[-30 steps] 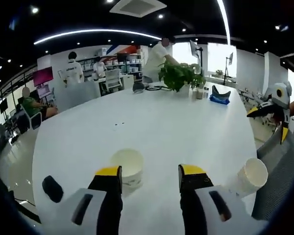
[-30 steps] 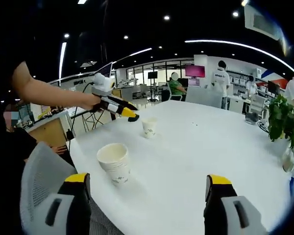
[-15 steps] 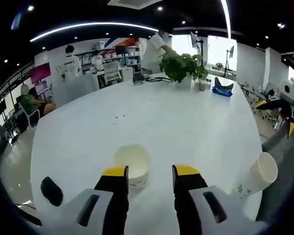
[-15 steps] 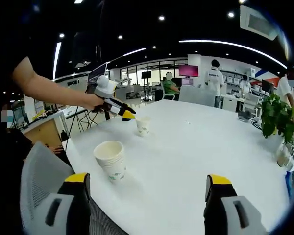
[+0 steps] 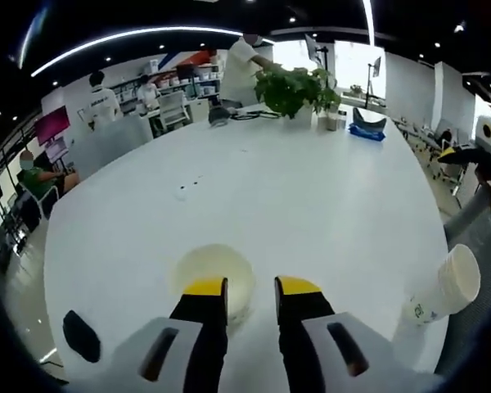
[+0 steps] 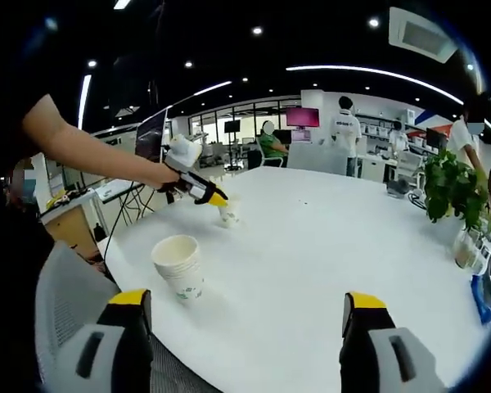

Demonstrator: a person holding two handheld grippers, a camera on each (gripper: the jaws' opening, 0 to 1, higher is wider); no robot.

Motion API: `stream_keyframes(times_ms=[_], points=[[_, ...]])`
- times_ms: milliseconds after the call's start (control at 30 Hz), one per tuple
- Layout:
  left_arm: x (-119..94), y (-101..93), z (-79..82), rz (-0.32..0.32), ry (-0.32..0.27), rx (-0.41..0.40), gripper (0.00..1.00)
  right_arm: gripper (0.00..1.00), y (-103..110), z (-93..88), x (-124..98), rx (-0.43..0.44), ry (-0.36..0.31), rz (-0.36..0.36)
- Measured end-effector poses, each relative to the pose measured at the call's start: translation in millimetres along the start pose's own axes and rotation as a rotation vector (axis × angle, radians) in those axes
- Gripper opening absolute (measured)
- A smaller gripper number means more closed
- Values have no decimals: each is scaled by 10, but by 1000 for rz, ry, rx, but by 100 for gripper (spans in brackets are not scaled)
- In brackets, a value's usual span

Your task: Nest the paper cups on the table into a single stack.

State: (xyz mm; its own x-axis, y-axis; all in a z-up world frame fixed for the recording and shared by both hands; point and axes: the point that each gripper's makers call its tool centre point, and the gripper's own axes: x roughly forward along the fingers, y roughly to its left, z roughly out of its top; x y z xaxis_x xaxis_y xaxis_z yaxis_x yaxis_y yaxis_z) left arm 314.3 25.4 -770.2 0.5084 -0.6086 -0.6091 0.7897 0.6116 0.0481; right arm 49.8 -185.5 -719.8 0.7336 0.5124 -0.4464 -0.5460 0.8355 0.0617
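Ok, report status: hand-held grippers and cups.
Left hand-held gripper closing on the single cup. Right hand-held gripper open, empty. Cup stack apart near table edge. Path unobstructed.

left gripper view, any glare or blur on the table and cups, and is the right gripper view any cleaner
Left gripper view: the white table reflects the ceiling lights as soft sheen, the single cup is pale and low in contrast, and the cup stack is stretched by fisheye distortion at the edge. Right gripper view: the cup stack is sharper, while the room behind is dim.
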Motion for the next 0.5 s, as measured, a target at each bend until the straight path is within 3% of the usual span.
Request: stream_keyframes(times_ms=[333,500], points=[[54,37,-60,-2,15,-11,7,98,-5,-46,-18,8,12,-10],[33,4,-60,-10,25,22,1,98,-20,-37,-11,11,6,-13]])
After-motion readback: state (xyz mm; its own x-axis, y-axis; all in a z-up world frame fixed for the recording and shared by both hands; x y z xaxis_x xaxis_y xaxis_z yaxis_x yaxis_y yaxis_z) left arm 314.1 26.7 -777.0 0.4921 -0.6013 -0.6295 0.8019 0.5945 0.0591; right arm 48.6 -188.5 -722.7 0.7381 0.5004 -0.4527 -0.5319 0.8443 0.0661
